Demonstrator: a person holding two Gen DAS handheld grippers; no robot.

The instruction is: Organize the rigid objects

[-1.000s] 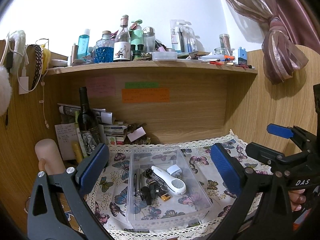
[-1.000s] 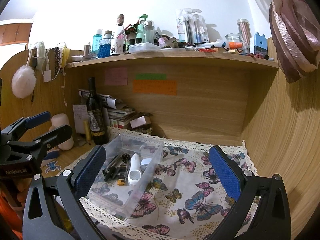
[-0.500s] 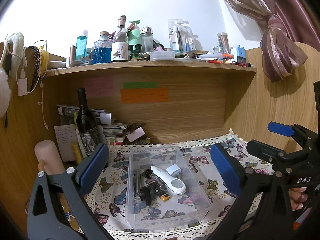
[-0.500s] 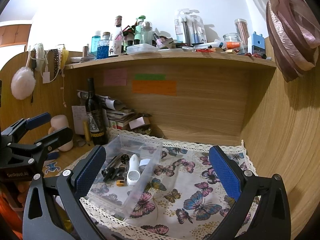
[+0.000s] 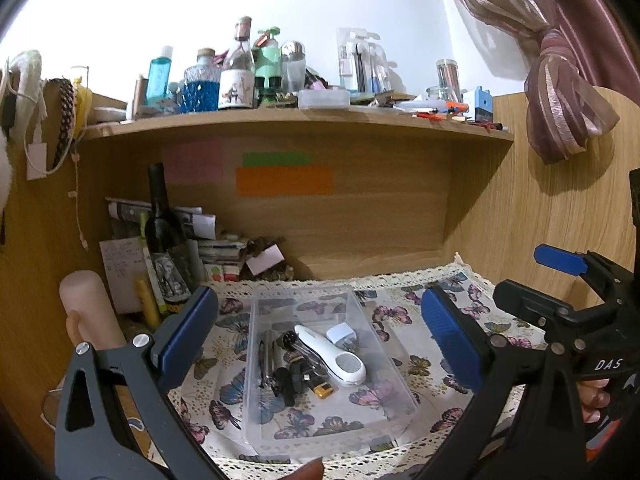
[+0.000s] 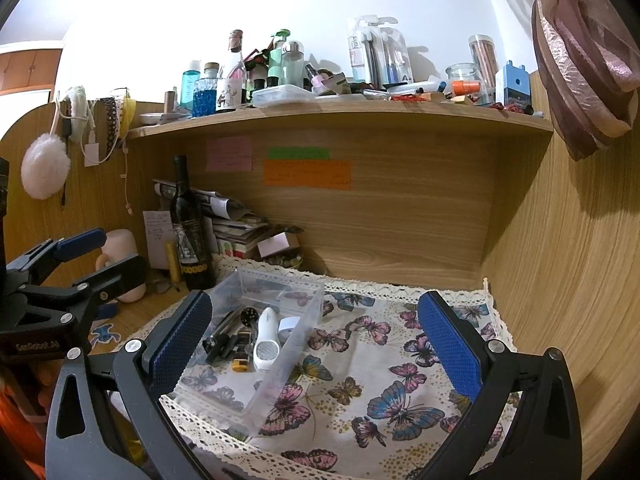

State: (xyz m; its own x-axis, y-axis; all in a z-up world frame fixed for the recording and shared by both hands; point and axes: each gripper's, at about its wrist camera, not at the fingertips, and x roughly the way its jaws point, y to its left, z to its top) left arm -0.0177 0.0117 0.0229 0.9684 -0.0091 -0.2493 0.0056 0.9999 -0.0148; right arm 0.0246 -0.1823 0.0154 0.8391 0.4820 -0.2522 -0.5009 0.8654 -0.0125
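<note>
A: Left gripper [image 5: 318, 332] and right gripper [image 6: 314, 338]: jaws wide, holding nothing.
B: Clear bin [image 5: 276, 416] sits on butterfly cloth [image 6: 360, 392]; white device [image 5: 334, 356] and small tools lie inside.

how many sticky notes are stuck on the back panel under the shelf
3. A pink note at the left, a green note to its right, and a larger orange note just below the green one. None appears hidden.

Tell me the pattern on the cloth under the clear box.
Butterflies on the cloth, best in right wrist view.
</note>
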